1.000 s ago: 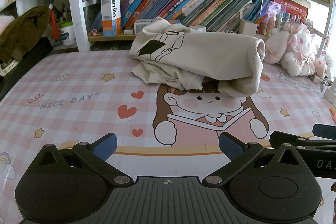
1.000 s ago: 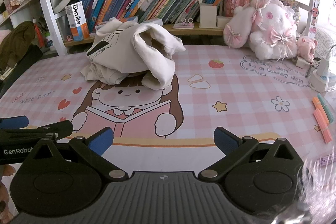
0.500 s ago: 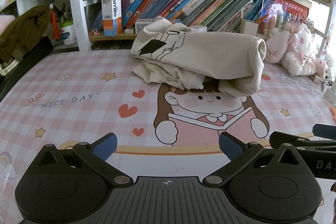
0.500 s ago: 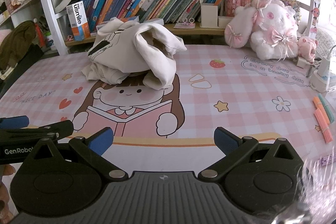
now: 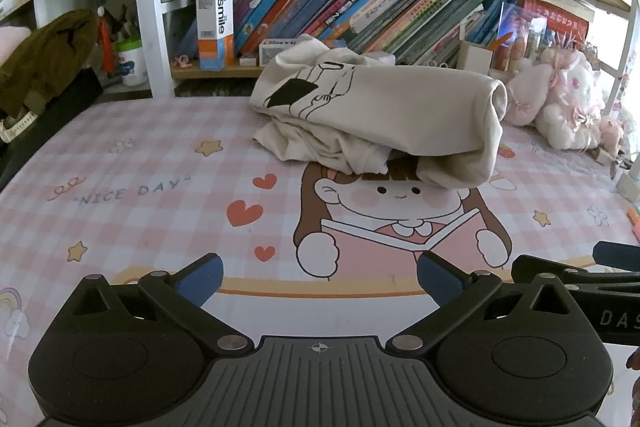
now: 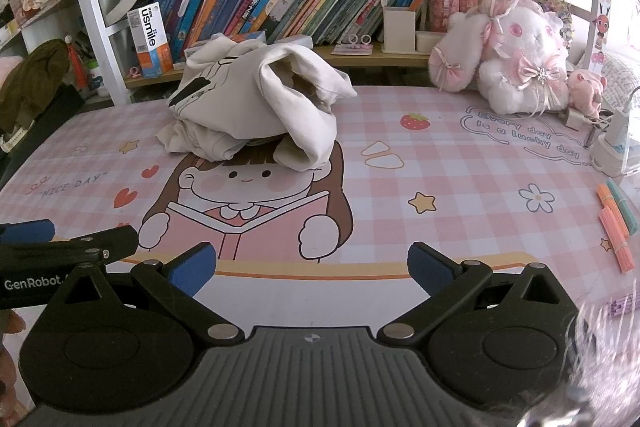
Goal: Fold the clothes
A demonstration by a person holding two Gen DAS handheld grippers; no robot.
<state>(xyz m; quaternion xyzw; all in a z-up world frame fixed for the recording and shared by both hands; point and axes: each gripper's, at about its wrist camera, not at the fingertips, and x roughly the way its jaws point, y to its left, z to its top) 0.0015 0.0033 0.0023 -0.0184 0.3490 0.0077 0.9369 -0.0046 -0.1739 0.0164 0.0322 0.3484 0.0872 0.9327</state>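
A cream garment [image 5: 384, 115] with a black line print lies in a crumpled heap at the back of the pink checked table mat [image 5: 160, 163]; the right wrist view shows the same heap [image 6: 256, 107] left of centre. My left gripper [image 5: 320, 277] hovers open over the mat's near edge, well short of the cloth, with nothing between its blue pads. My right gripper [image 6: 312, 267] is open too, empty and just as far from the heap. Each gripper's fingers show at the side of the other's view.
A bookshelf [image 5: 340, 11] full of books runs along the back edge. A white and pink plush toy [image 6: 516, 63] sits at the back right. Orange and teal pens [image 6: 616, 223] lie at the right edge. A dark bag [image 5: 44, 67] rests at the left.
Both views have crept slightly forward toward the garment. The heap has not moved and both grippers stay open.
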